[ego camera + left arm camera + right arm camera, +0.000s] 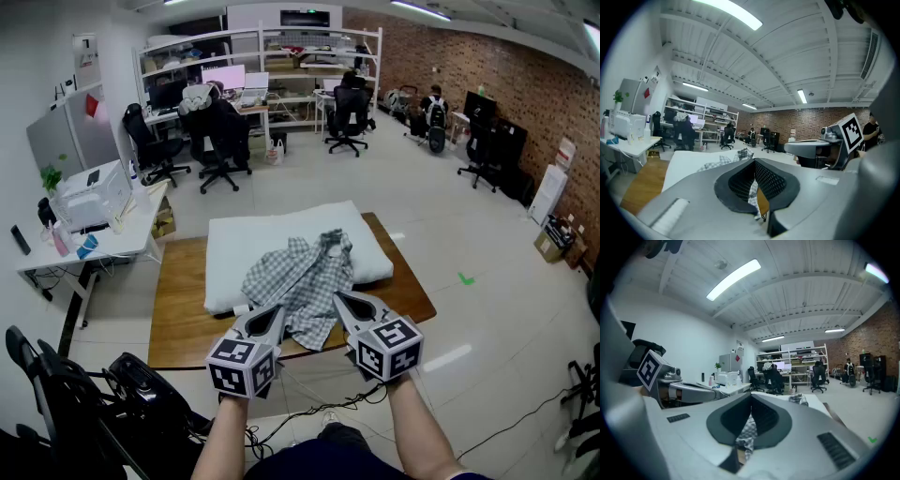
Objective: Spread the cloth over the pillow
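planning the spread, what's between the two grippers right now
Only the checked cloth, its near edge running from left gripper to right gripper, in the head view.

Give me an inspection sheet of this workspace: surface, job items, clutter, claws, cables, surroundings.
Surface: wooden table.
Job's things: white pillow on the table; checked cloth bunched on it.
Clutter: nothing seen on the table.
Grippers: left claw and right claw each shut on the cloth's near edge.
Cables: black cable on the floor near the table.
Surroundings: office chairs, shelves, brick wall.
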{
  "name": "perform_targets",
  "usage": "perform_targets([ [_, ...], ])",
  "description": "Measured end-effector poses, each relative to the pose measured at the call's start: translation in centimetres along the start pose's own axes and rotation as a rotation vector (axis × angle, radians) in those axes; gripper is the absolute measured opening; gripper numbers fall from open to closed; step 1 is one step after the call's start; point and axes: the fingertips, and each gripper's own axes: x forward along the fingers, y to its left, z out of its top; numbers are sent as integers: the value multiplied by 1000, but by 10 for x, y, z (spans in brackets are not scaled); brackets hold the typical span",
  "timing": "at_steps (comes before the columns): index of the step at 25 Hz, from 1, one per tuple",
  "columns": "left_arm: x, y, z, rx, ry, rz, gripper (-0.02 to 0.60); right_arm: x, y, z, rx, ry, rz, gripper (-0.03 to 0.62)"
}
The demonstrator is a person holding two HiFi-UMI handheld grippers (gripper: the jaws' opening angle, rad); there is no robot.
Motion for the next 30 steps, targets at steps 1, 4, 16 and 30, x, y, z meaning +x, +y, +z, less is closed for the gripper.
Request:
perform_targets([
  [1,1,0,0,1,-1,-1,3,1,-1,-1,-4,2,-3,12],
  [4,5,2,1,5,-8,-2,3,5,-10,0,-21,5,-23,12],
  [16,45,21,-11,-41,43,27,3,46,-79,-11,5,68,-120,23],
  [30,120,43,-16,-49,87,65,3,123,-184,-46,-6,171,-248,172],
])
